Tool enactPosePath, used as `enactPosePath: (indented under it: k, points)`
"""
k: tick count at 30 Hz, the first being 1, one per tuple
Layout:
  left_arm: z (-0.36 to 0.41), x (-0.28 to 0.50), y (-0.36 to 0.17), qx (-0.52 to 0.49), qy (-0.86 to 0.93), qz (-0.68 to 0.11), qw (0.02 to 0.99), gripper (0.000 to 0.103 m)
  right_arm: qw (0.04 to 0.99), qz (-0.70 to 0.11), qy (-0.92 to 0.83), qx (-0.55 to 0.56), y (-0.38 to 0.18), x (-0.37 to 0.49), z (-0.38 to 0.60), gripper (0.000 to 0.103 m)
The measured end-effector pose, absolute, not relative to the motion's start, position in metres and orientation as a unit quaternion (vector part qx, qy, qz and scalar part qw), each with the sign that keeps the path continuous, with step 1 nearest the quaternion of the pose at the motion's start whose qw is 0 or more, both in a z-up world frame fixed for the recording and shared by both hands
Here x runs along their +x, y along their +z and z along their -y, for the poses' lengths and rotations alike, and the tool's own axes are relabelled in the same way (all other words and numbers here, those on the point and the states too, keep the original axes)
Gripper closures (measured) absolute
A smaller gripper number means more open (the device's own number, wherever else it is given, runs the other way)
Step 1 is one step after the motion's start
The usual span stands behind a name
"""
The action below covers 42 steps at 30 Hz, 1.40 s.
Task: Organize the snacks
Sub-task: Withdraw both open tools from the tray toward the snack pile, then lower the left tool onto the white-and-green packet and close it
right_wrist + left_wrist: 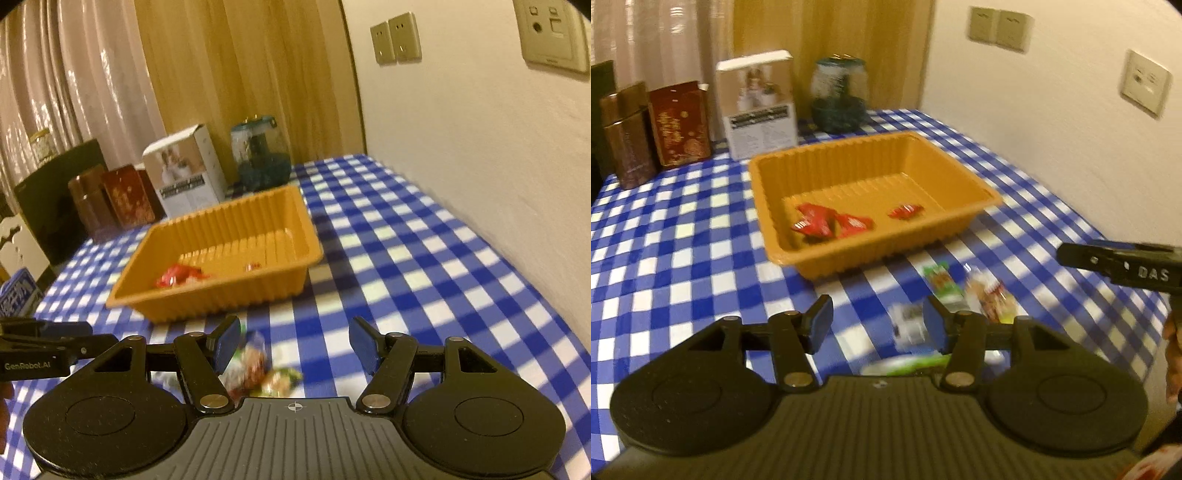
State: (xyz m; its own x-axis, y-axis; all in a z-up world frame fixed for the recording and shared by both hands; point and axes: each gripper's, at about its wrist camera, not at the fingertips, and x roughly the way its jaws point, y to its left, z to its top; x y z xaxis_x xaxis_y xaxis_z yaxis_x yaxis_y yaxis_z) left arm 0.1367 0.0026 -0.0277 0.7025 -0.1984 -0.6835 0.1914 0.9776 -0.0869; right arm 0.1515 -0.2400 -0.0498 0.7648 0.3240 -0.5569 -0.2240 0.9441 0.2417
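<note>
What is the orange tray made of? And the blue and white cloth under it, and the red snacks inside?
The orange tray looks like thin moulded plastic: ribbed walls, a soft sheen. The checked tablecloth may be woven fabric or wipeable vinyl; the blur leaves that open. The red snack wrappers look like glossy foil or plastic film, crinkled and shiny.

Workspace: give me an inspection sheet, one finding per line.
Surface: blue-and-white checked tablecloth, against a wall.
Job's things: orange tray holding red-wrapped snacks; loose snack packets on the cloth in front of the tray, blurred.
Clutter: two brown tins, white box, glass jar behind the tray.
Grippers: left tool open, empty; right tool open, empty, above the packets.
Cables: nothing seen.
Surroundings: curtains, wall sockets.
</note>
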Motion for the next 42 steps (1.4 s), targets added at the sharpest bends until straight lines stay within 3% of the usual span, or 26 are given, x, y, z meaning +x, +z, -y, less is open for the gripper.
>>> enactPosePath:
  k: [15,24,35,42]
  points:
    - [0.048,0.113,-0.063,0.179,-0.239,-0.387,0.873,0.052,0.914,-0.369,0.154,0.065,-0.073,0.141,0.237,0.038]
    - [0.054,0.126,-0.073,0.198,-0.267,-0.385,0.861,0.052,0.914,-0.373,0.148,0.058,-0.077,0.147,0.234,0.038]
    - [0.061,0.131,-0.082,0.307,-0.278,-0.337,0.846,0.052,0.911,-0.383,0.138,0.063,-0.082,0.155,0.232,0.038]
    - [0.056,0.141,-0.086,0.329,-0.282,-0.322,0.842,0.040,0.907,-0.392,0.132,0.075,-0.084,0.159,0.232,0.038]
